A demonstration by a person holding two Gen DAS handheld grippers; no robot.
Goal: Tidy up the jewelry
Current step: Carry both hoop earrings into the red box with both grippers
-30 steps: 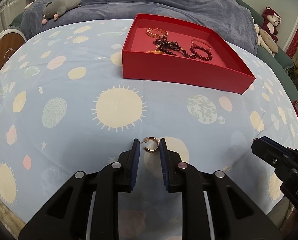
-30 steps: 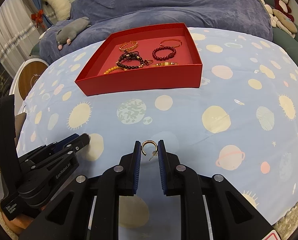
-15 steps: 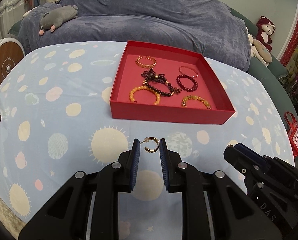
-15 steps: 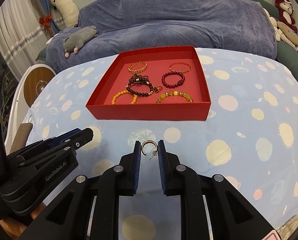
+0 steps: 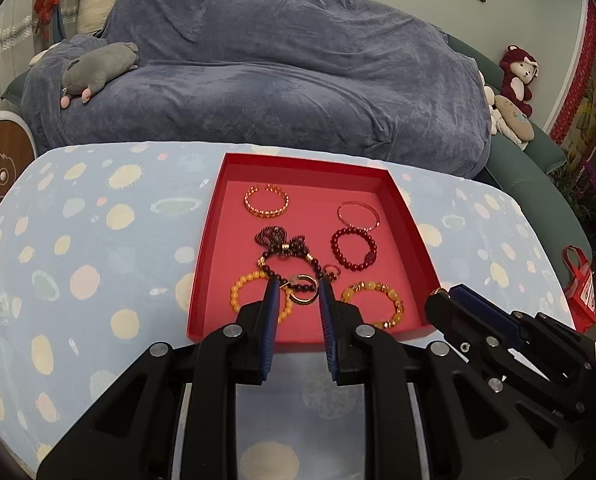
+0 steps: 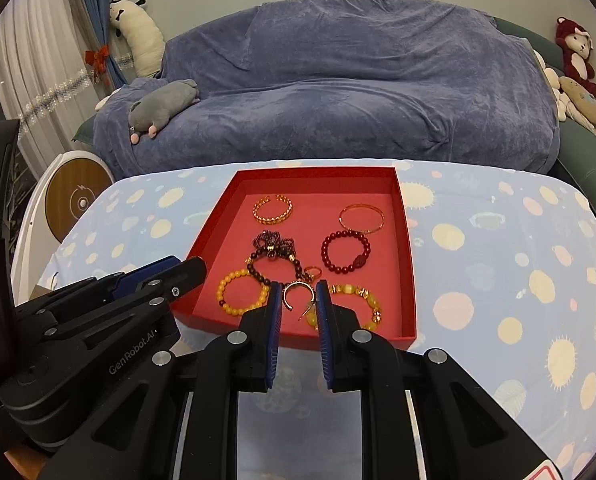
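Both grippers sat above the near end of the red tray point(image 5: 202, 264), each pinching one small gold hoop earring. The left gripper point(image 5: 297, 300) had its jaws nearly closed on a hoop earring point(image 5: 303, 294), held right at the fingertips. The right gripper point(image 6: 298, 300) was closed the same way on the other earring point(image 6: 296, 294), whose post hung down loose between the pads.

The tray stood on the patterned cloth point(image 6: 497, 280), already holding a gold cuff point(image 6: 273, 209), thin bangle point(image 6: 361, 219), dark red bead bracelet point(image 6: 345, 256), dark bead necklace point(image 6: 276, 258), small ring point(image 6: 313, 272), yellow bead bracelet point(image 6: 242, 296) and amber bracelet point(image 6: 357, 304).

Risks, judged from this:
- Both grips were only on the tips, so a tilt or a small loosening could drop an earring early, maybe outside the near wall onto the cloth.
- Free floor in the tray was scarce near the front; an earring released here would likely land on the necklace or a bead bracelet and tangle, the post catching in the strand.
- The two grippers were close together; lowering both at once might bump them or knock the tray wall.
- The pair could end up apart and hard to match.

Height above the tray floor could not be told.
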